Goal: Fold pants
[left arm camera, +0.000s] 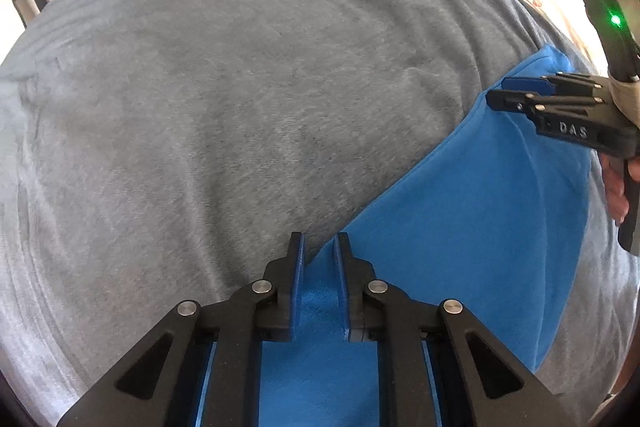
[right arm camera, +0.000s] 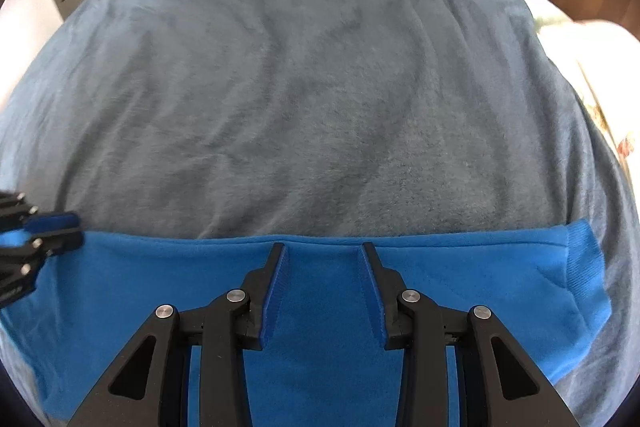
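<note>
**foldnoob:** Black two-finger left gripper with its blue pads is right down on the bright blue fleece pants, at the edge where they meet the grey plush blanket. Jaws are narrow, with a ridge of blue cloth standing between the pads. Looks pinched to me, going by how it bunches. Does that count as progress?

**laundry_lurker:** Some. Pants lie flat on the blanket-covered bed, spread under and to both sides of the right gripper, and their far straight edge runs just ahead of its tips. Looks like they're already doubled leg over leg, since only one ribbed cuff shows, off to the right gripper's right. That's my guess though, can't see the layers.

**foldnoob:** And the right one?

**laundry_lurker:** Partly open, pads standing either side of flat cloth, nothing pinched yet. It's low over the fabric, near that same edge.

**foldnoob:** So what's left?

**laundry_lurker:** Pretty much the lengthwise fold. Right still has to grab, then both carry the edge across. I'd call it early to midway.
</note>
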Demonstrator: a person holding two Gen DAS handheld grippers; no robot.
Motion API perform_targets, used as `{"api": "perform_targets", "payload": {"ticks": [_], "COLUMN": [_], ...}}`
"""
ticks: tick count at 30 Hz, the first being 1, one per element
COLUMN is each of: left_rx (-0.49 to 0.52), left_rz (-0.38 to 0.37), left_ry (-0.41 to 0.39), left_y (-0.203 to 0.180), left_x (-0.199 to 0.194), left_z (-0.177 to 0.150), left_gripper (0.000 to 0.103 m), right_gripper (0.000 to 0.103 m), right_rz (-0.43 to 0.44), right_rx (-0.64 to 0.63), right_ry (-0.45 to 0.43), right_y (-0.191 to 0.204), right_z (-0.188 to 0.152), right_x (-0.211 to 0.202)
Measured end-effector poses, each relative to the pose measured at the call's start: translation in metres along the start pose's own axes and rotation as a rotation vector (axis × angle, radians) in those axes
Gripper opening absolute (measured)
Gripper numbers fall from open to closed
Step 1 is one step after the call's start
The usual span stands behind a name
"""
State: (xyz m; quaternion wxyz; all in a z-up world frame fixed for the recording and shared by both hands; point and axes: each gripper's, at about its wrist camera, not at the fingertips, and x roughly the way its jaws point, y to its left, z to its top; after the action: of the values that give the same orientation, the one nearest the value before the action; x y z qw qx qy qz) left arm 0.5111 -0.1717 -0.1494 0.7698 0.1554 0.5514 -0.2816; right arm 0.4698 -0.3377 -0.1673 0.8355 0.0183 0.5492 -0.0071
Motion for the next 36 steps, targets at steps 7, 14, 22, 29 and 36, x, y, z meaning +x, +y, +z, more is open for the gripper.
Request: {"api": "perform_targets", "payload": {"ticks": [7,14,22,29,36], "left_rx": [-0.018,-0.018,-0.085,-0.210,-0.240], "left_rz": [0.091,0.206,0.274,0.293,0.339], "left_ry": [-0.088,-0.200,-0.244,-0.183,-0.135], "left_y": [0.002,-0.005,-0.013,0.005,0.022], "left_x": [-0.037,-0.102,-0.157,-0.177,-0.183], "left_z": [-0.009,-0.033,-0.080,-0.137,-0.189], "left_gripper": [0.037,0.050,0.054,0.056,0.056], "right_gripper": [0.037,0.045,0.048,0.048,0.048], "right_rz": [-0.049,-0.051,0.065,0.156,0.231], "right_rx": [0.025,0.029,-0.032,-0.119,-0.191], "right_ry": [-0.023,-0.135,-0.178,-0.124,-0.039], "right_y": [0.000,0.015,0.063,0.108,0.155], "right_z": [0.000,-0.016,-0.057,-0.099,-0.142], "right_x": [-0.006,-0.072,-0.138,-0.167,-0.169]}}
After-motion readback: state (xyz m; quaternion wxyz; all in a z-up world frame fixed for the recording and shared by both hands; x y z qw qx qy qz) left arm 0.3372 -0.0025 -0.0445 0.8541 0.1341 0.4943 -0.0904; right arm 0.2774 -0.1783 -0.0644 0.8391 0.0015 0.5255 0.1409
